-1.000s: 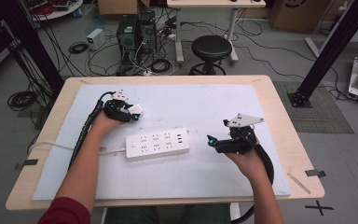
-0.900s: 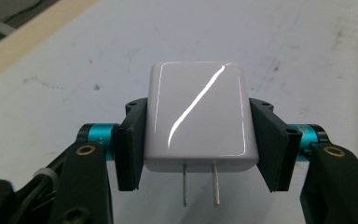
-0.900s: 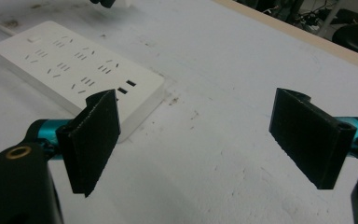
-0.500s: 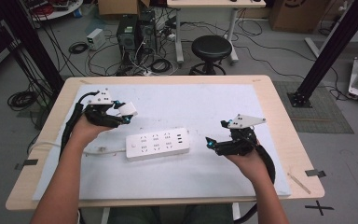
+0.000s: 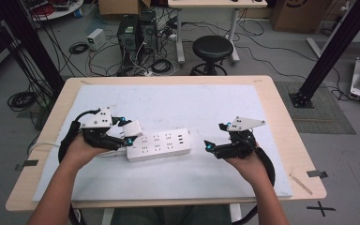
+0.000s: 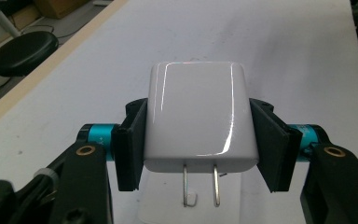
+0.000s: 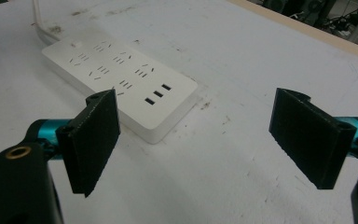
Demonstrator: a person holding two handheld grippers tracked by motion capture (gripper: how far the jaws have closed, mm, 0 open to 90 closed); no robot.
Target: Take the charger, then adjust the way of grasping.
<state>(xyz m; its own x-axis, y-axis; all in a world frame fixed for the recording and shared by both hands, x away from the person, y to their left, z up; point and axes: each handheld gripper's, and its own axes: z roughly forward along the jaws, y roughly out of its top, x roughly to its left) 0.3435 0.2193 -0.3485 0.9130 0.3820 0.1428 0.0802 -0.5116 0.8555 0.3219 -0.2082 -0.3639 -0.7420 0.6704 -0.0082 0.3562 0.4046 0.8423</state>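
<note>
Moved to the power strip (image 5: 158,145), left jaws clamp a charger (image 6: 198,116), prongs showing; right jaws released.

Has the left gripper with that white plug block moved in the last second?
Yes. The left gripper, shut on the white charger, has come from the table's far-left area toward the power strip, now beside its left end.

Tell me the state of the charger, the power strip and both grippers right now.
Charger: clamped in the left gripper, prongs bare, not plugged in.
Power strip: flat on the table, sockets empty.
Left gripper: shut on the charger.
Right gripper: open, holding nothing.
</note>
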